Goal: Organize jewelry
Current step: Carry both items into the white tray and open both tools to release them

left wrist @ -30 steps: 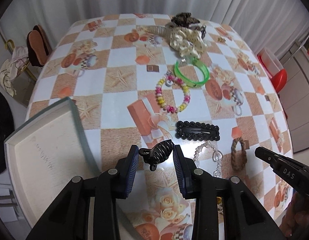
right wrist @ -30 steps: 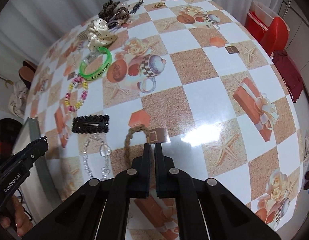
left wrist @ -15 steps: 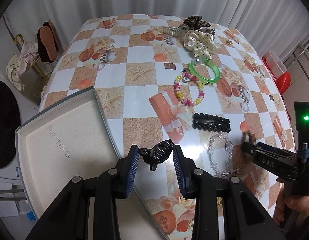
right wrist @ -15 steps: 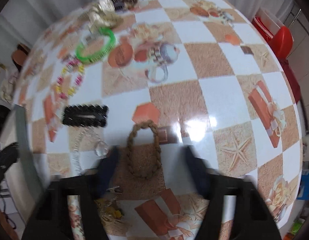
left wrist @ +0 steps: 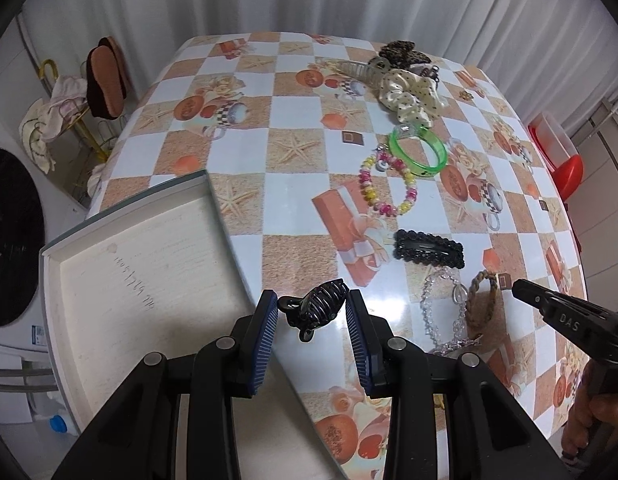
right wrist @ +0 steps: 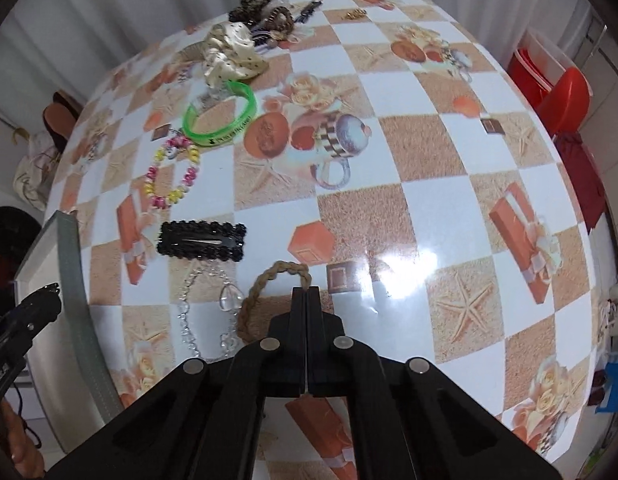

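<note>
My left gripper [left wrist: 312, 311] is shut on a black claw hair clip [left wrist: 315, 308] and holds it above the table, just right of the white box lid [left wrist: 121, 280]. My right gripper [right wrist: 306, 294] is shut on the braided brown hair tie [right wrist: 265, 280], pinching its right side at the table surface. It also shows in the left wrist view [left wrist: 521, 288] beside the tie [left wrist: 479, 304]. A clear bead bracelet [right wrist: 205, 312], a black snap clip [right wrist: 201, 240], a pink-yellow bead bracelet [right wrist: 171, 176] and a green bangle [right wrist: 221, 114] lie in a row on the table.
A cream dotted scrunchie [right wrist: 229, 56] and a heap of dark hair ties and clips [right wrist: 269, 12] lie at the far side. A red stool [right wrist: 565, 88] stands off the table's right edge. The box lid's grey rim [right wrist: 73, 280] shows at left.
The left gripper has drawn back and left with the claw clip, bringing more of the box lid into view. The right gripper opened around the braided tie and has now shut on it.
</note>
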Action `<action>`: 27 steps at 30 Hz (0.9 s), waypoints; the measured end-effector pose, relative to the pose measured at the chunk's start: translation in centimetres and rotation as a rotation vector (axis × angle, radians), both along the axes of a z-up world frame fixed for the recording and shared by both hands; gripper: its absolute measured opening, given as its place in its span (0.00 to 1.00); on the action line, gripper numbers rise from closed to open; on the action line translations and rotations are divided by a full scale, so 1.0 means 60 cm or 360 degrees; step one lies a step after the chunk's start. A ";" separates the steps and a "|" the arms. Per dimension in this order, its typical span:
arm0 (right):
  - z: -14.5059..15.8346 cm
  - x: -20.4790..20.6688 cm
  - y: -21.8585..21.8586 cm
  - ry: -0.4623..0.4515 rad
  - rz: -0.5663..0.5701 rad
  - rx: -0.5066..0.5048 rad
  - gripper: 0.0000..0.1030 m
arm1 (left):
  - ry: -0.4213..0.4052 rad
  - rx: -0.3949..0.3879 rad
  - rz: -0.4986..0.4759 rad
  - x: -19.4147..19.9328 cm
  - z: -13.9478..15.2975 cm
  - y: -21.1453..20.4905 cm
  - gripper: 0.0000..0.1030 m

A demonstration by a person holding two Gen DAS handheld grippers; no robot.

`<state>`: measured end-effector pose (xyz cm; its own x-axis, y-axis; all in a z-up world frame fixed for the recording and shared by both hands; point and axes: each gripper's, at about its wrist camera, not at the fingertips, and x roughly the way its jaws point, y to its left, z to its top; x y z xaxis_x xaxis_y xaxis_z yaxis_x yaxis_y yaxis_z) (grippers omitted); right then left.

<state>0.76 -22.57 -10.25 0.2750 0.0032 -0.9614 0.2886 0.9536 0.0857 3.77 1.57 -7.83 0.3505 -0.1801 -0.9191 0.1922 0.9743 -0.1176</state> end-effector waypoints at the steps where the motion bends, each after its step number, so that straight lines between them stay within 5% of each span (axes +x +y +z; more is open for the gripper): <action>1: -0.002 0.003 0.001 0.0005 0.0015 0.0042 0.00 | -0.0001 0.0000 0.0005 -0.001 0.001 0.003 0.40; 9: -0.035 0.001 0.017 0.0165 -0.0042 0.0080 0.04 | 0.0009 0.0025 0.0038 -0.011 -0.007 0.030 0.40; 11: -0.038 0.003 0.020 0.0161 -0.0049 0.0056 0.12 | 0.0017 0.0028 0.0045 -0.013 -0.010 0.035 0.40; 13: -0.039 0.003 0.021 0.0158 -0.0061 0.0049 0.50 | 0.0018 0.0028 0.0049 -0.016 -0.010 0.040 0.40; 15: -0.034 -0.001 0.021 0.0122 -0.0083 0.0032 0.56 | 0.0014 0.0029 0.0051 -0.017 -0.010 0.043 0.40; 18: -0.036 -0.001 0.020 0.0133 -0.0096 0.0067 0.54 | 0.0012 0.0028 0.0053 -0.018 -0.010 0.046 0.40; 21: -0.049 0.006 0.024 0.0182 -0.0108 0.0053 0.40 | 0.0012 0.0027 0.0054 -0.018 -0.011 0.048 0.40; 25: -0.052 0.021 0.047 0.0225 -0.0044 -0.0108 0.36 | 0.0017 0.0030 0.0047 -0.018 -0.012 0.048 0.40; 26: -0.053 0.024 0.055 0.0237 -0.0003 -0.0150 0.12 | 0.0022 0.0030 0.0046 -0.017 -0.013 0.048 0.40; 27: -0.052 0.027 0.067 0.0227 0.0070 -0.0151 0.05 | 0.0024 0.0030 0.0046 -0.018 -0.013 0.047 0.40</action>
